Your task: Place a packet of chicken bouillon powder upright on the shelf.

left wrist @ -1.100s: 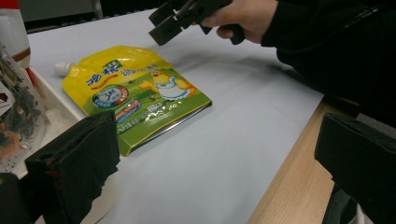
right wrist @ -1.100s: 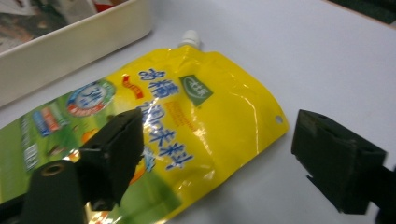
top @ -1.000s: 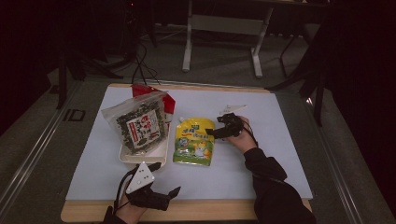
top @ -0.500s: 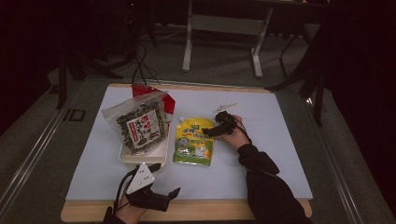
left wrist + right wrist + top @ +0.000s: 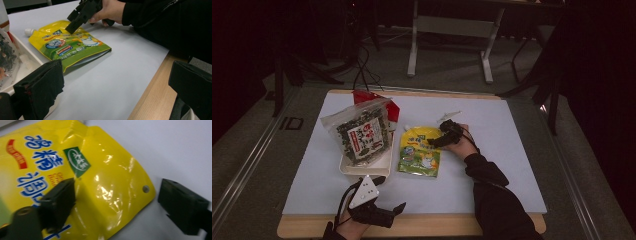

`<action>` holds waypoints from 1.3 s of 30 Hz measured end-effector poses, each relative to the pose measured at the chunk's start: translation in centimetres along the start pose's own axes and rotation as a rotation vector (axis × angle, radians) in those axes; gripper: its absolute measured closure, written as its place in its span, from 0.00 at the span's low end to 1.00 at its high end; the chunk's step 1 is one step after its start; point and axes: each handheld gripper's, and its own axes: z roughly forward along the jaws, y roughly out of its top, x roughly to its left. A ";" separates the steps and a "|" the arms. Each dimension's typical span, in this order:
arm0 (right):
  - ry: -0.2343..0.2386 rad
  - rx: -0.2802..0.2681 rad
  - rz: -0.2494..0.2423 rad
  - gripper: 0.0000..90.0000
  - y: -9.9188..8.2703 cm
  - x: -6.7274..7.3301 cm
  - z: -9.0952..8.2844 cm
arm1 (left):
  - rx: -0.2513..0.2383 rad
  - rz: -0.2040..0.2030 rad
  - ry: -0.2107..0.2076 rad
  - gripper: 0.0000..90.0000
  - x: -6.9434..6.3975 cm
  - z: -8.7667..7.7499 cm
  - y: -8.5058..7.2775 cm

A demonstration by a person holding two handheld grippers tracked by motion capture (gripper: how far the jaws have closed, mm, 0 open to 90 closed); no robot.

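On the pale sheet (image 5: 492, 165) that covers the wooden table (image 5: 437, 227), a yellow and green pouch (image 5: 419, 152) lies flat near the middle, its white cap (image 5: 406, 128) at the far left corner. The right gripper (image 5: 435, 142) hangs over the pouch's far right corner, held by a hand (image 5: 461, 145) in a black sleeve (image 5: 492, 195). Its jaws are spread, one over the yellow face and the other past the pouch's edge above the bare sheet; the right gripper view (image 5: 117, 207) shows the corner of the pouch (image 5: 100, 185) between them. Whether either jaw touches the pouch cannot be told.

Just left of the pouch sits a white tray (image 5: 367, 167) with a clear bag of dark dried food (image 5: 359, 132) lying on it, and a red packet (image 5: 364, 96) stands behind the bag at the far side. A small pale scrap (image 5: 448, 117) lies on the sheet beyond the right gripper.

At the near edge of the table, the left gripper (image 5: 387, 197) rests low with its jaws wide apart and nothing between them, pointing right and away. From its own camera (image 5: 115, 92) the pouch (image 5: 67, 46) and the other gripper (image 5: 80, 17) above it are both seen.
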 end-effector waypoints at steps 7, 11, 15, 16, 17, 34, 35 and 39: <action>-0.002 -0.010 0.002 0.41 0.0 0.7 -0.4 | 0.006 0.004 -0.005 0.01 -0.1 0.2 0.0; -0.011 0.001 0.004 0.55 0.0 0.7 -0.7 | 0.007 0.010 -0.005 0.01 -0.1 0.2 0.0; -0.006 0.003 0.007 0.71 0.1 0.8 -0.8 | 0.007 0.005 -0.006 0.01 -0.1 0.2 0.0; -0.003 0.005 0.003 0.77 0.2 0.8 -0.8 | 0.010 0.004 -0.007 0.01 -0.1 0.2 0.0; 0.016 0.009 0.000 0.86 0.2 0.9 -0.8 | 0.010 0.003 -0.008 0.01 -0.1 0.3 -0.1; 0.052 0.013 -0.028 0.99 1.4 1.4 -2.7 | -0.012 0.007 0.003 0.01 0.0 0.0 0.2; 0.055 0.004 -0.023 0.99 1.4 1.5 -3.1 | -0.012 0.009 0.006 0.01 0.0 0.0 0.3; 0.062 -0.025 -0.036 0.99 1.5 1.8 -4.5 | -0.015 0.011 0.010 0.01 0.0 0.0 0.4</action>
